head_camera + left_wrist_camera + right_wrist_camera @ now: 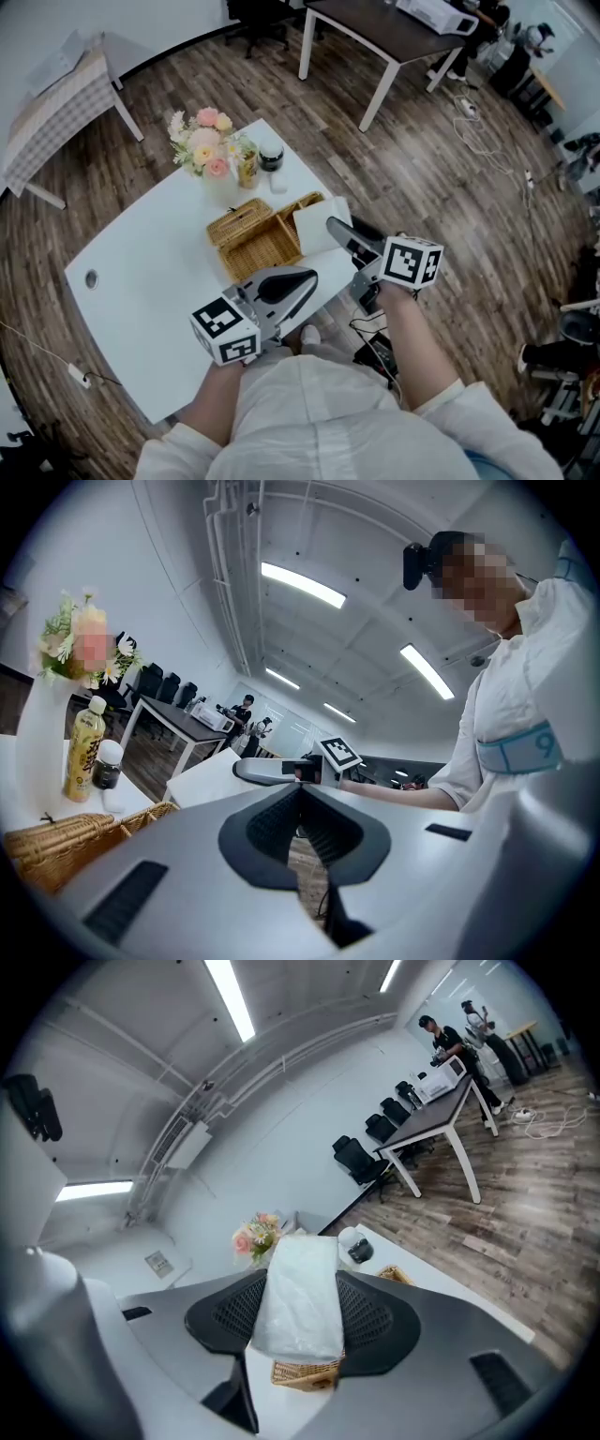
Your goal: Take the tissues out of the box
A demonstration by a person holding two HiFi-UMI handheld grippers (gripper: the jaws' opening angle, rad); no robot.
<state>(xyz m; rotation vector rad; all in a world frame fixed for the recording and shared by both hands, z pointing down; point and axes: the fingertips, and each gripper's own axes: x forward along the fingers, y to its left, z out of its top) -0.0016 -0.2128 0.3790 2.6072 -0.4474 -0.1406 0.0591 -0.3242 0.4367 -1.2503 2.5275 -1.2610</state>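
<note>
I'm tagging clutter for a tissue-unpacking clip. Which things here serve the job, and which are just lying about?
Job: tissue pack, clamped in the right gripper; wicker box, lid open; left gripper, empty.
Lying about: flowers; yellow bottle; dark-capped jar.

Tabletop (pixel 141 281) left half bare: wide passage. Far edge crowded: flowers (pixel 204 145), bottle (pixel 247 167), jar (pixel 271 157) close together just behind basket (pixel 262 251). Open lid (pixel 239 222) guards basket's far-left side. Right gripper (pixel 334 226) with tissues (pixel 314 227) hangs over basket's right end; left gripper (pixel 312 277) near front edge, beside basket.
</note>
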